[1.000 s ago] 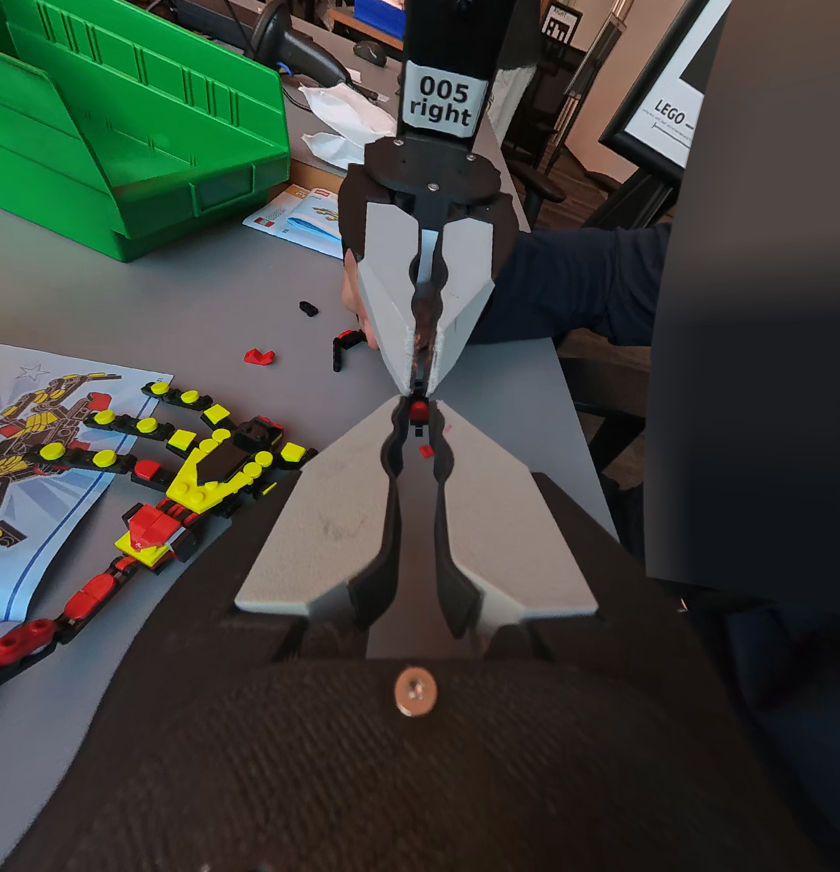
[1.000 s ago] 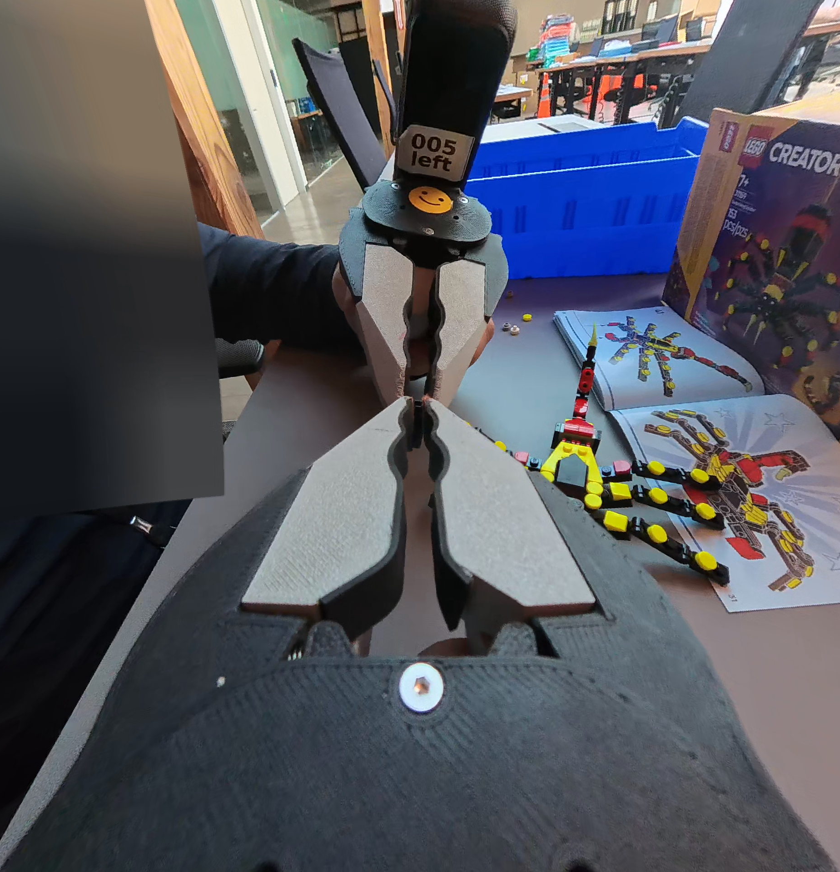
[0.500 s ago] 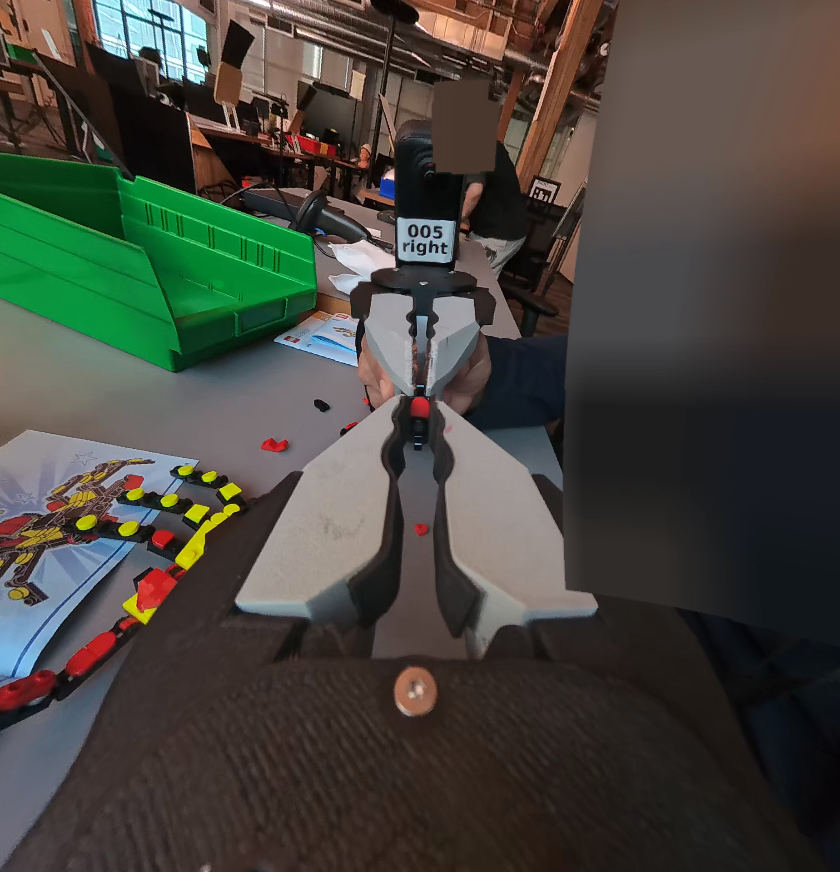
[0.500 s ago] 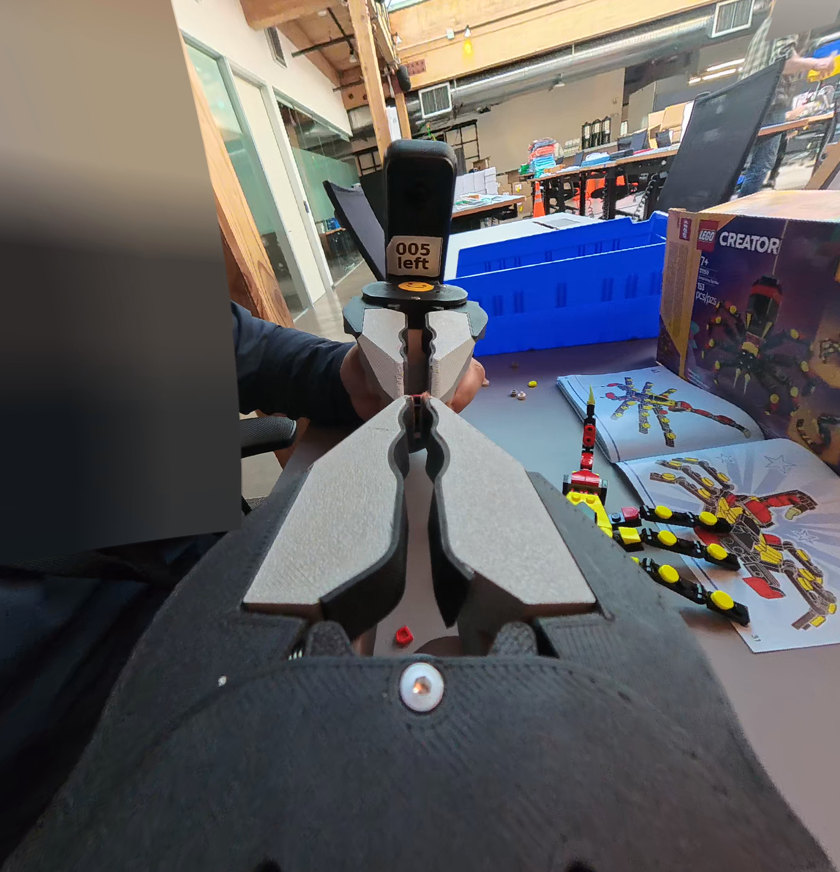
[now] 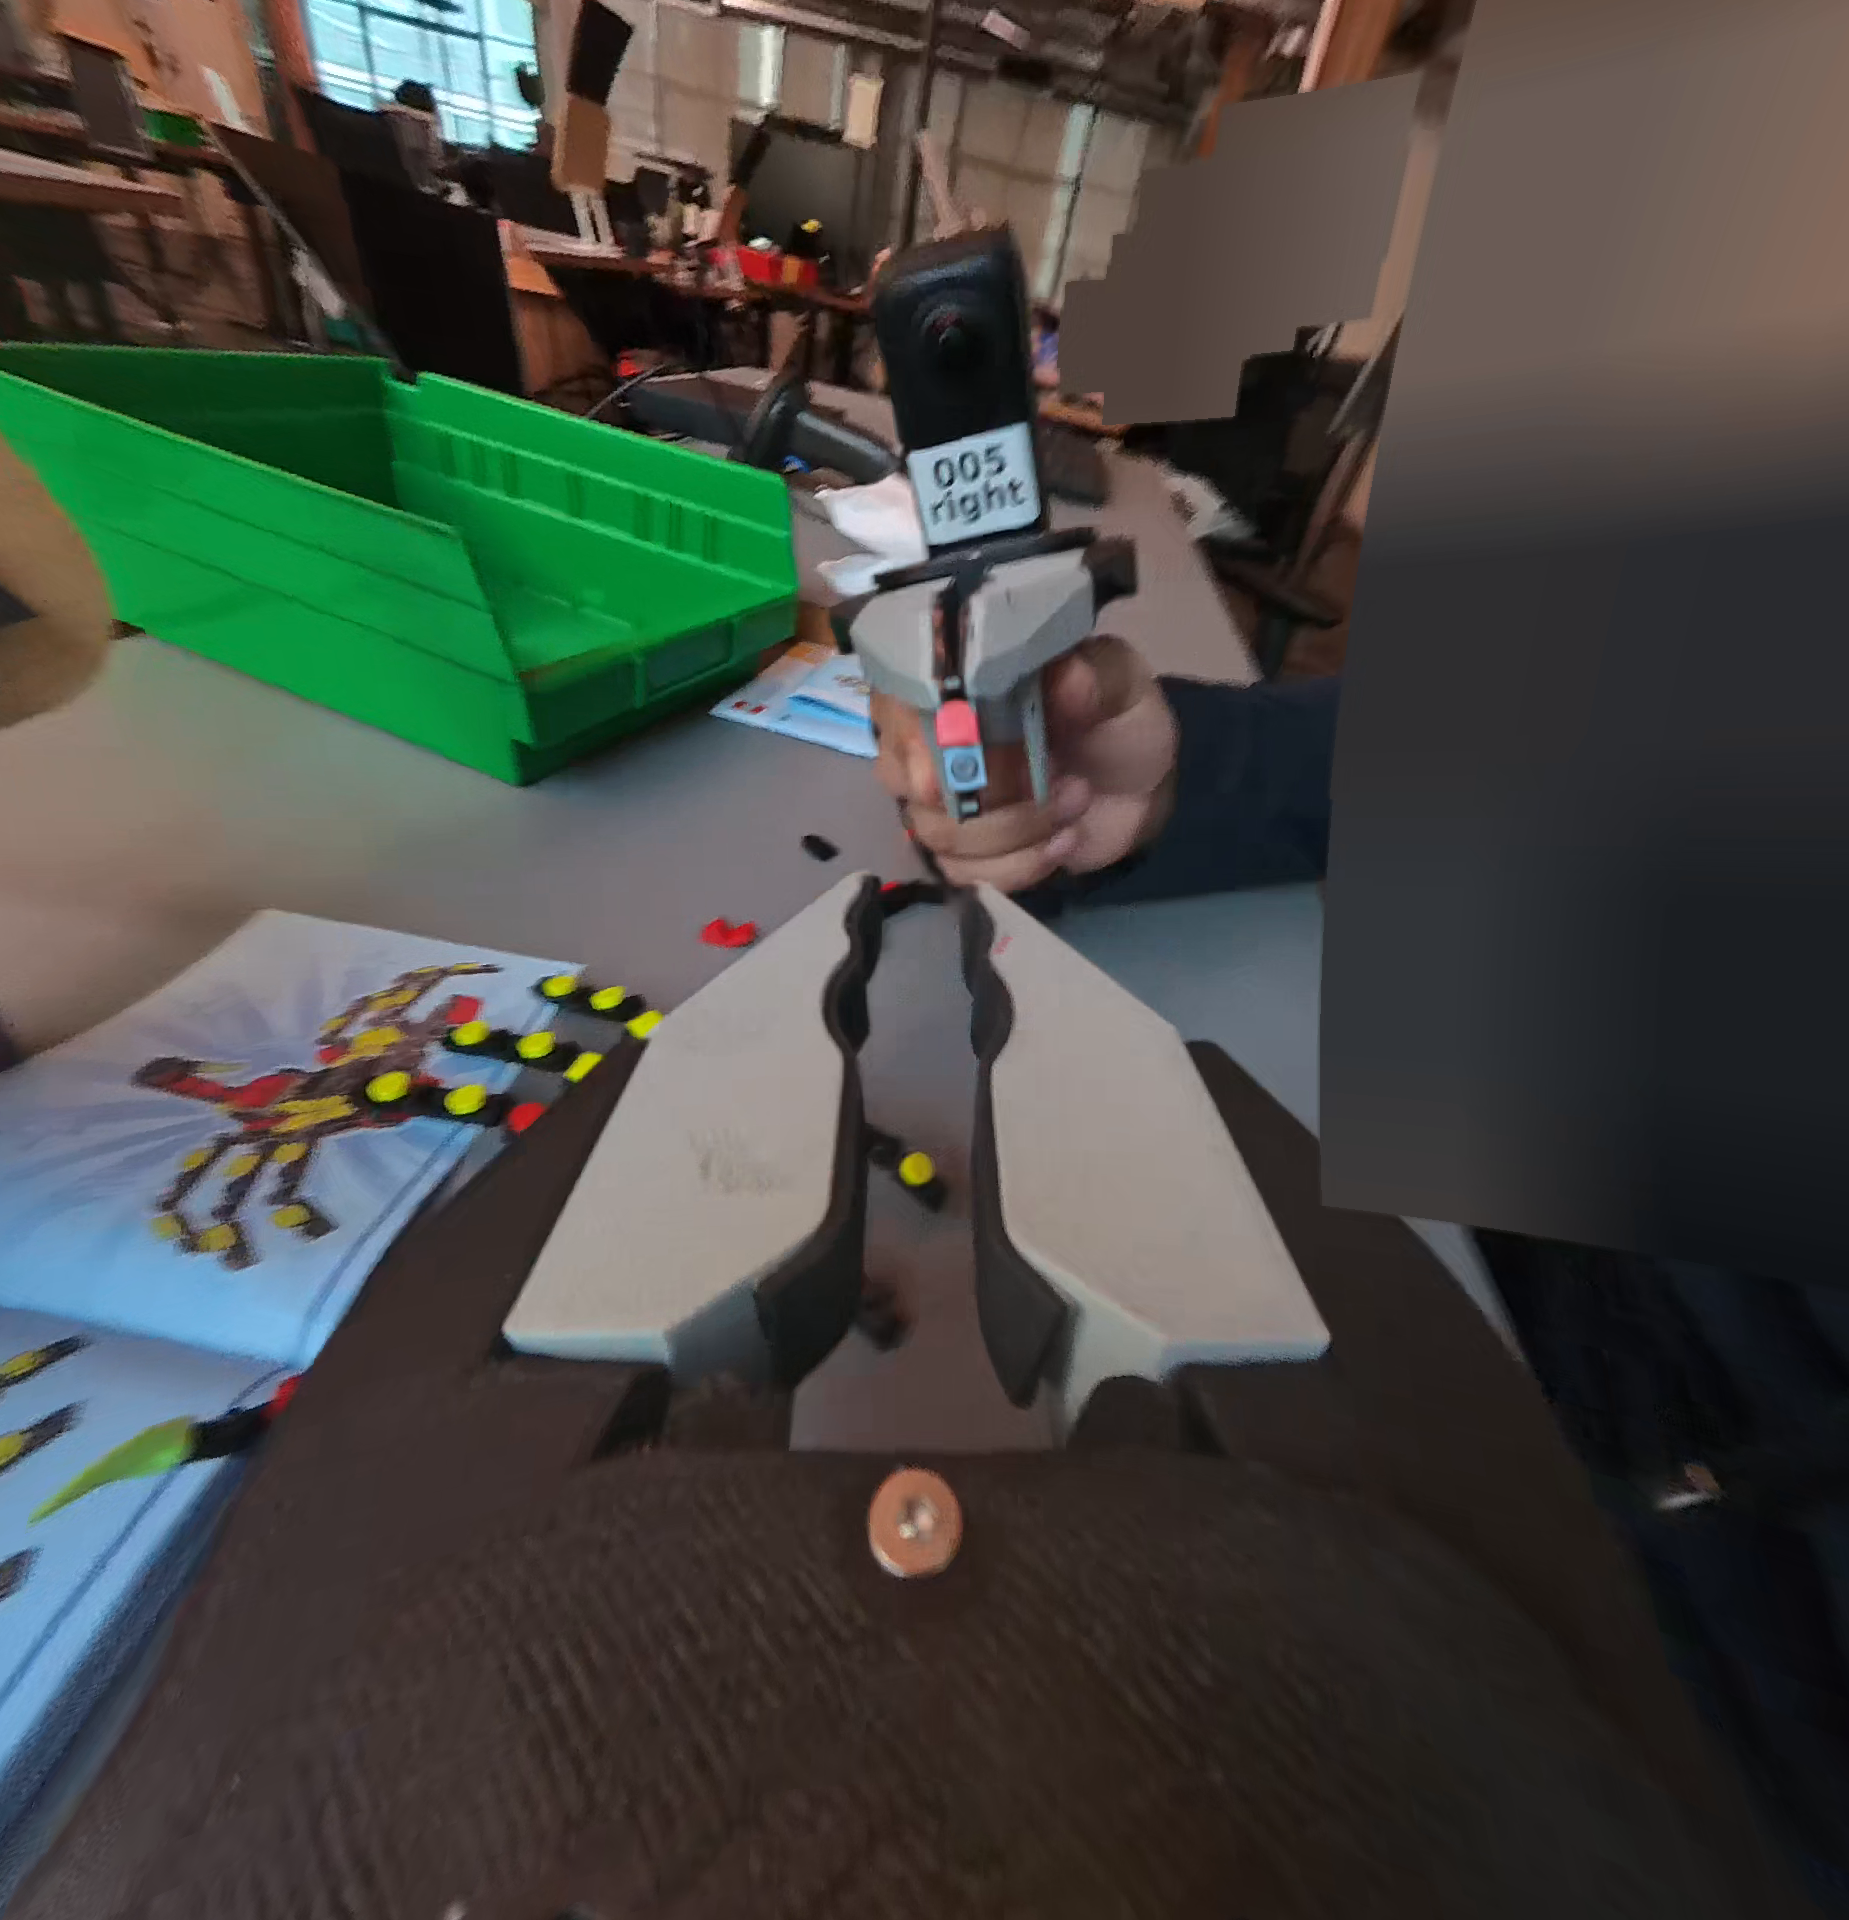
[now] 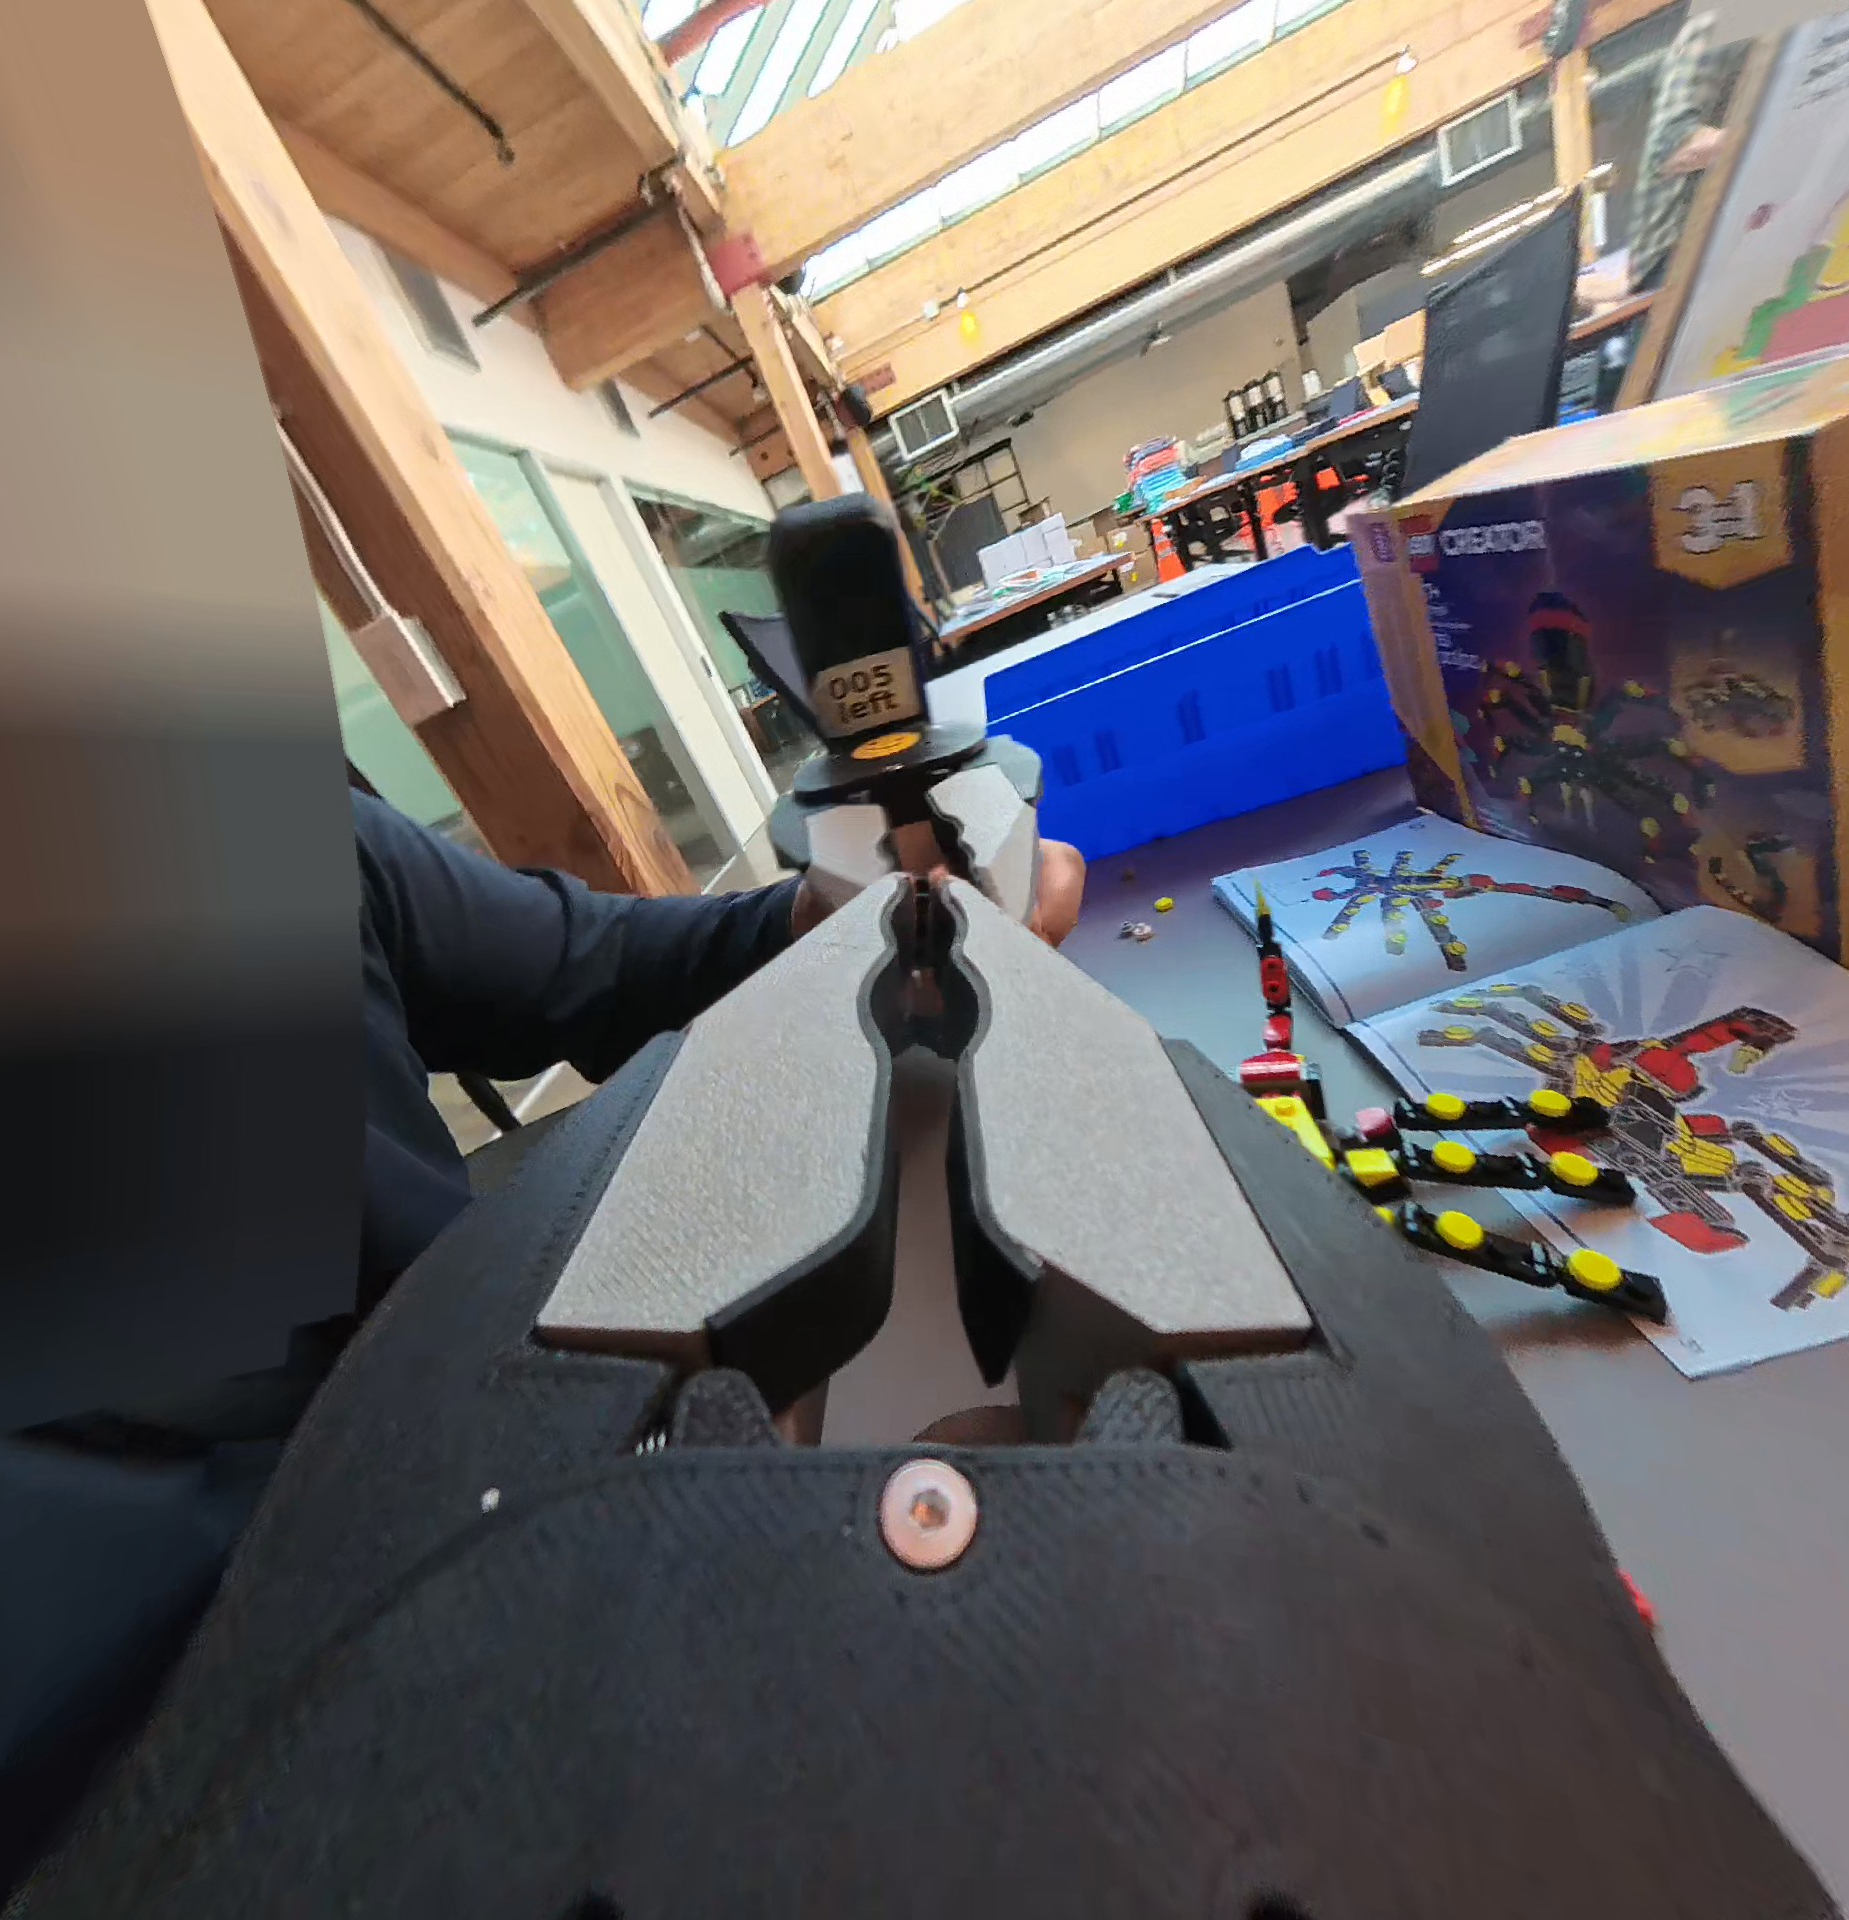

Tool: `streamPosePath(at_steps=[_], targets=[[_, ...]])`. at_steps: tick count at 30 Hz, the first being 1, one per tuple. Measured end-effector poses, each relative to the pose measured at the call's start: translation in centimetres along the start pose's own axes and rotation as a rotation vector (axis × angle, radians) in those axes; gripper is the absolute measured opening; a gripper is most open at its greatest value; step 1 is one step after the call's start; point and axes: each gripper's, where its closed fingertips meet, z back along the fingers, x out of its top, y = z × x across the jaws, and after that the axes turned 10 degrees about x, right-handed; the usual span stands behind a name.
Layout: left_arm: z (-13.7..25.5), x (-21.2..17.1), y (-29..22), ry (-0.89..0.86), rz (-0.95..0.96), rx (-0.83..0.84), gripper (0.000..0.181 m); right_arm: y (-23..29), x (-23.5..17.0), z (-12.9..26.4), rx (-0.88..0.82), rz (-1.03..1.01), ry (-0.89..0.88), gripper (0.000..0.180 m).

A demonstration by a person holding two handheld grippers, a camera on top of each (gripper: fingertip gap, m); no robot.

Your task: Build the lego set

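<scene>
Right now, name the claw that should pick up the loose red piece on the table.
Left, most likely. The left claw is open and empty, and the loose red piece lies just ahead of its tips. The right claw is shut on a small red-and-grey assembly.

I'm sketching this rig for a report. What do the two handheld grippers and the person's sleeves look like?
Both match: the left gripper and right gripper have grey wedge fingers with wavy black inner edges, a textured black body with one centre screw, and a black camera post bearing a white label. Sleeves are dark navy.
</scene>
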Motion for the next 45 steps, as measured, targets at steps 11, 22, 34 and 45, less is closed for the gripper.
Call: streamPosePath(at_steps=[11,22,34,45], targets=[[-1.5,0.2,0.6,-0.004,-0.560,0.383,0.015,-1.4,-0.1,-0.7,-0.031,-0.195,-0.134,0.000],[-0.9,-0.1,1.4,0.053,-0.689,0.444,0.002,-2.1,-0.8,-1.0,-0.072,-0.266,-0.188,0.000],[-0.5,-0.7,0.3,0.037,-0.584,0.267,0.001,-1.0,-2.2,-0.5,-0.070,0.169,0.190,0.015],[-0.7,-2.2,-2.2,0.052,-0.566,0.064,0.001,1.5,-4.0,-0.5,-0.144,0.843,0.533,0.018]])
